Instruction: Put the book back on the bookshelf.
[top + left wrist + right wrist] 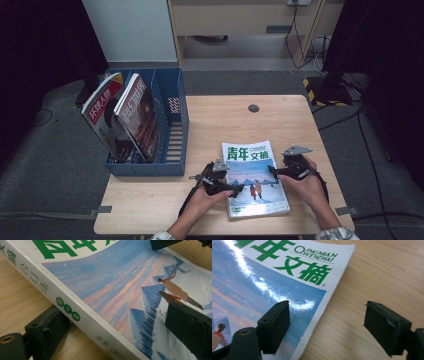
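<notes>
High view is showing you the table [150,200], and everything here is placed from the magazine [254,178] lying flat on it at the near edge. Left of the magazine and farther back, a blue rack [172,125] is standing at the table's left side, holding two magazines [122,117] that are leaning in its compartments. Your left gripper [235,188] is working at the magazine's spine side: in the left gripper view one jaw is sitting on the cover and the other is under the spine on the table, so you are bracketing the spine edge, though whether the pads are pressing you cannot tell. Your right gripper [272,170] is hovering at the magazine's right edge, jaws spread wide, one over the cover and one over bare wood, pinching nothing.
</notes>
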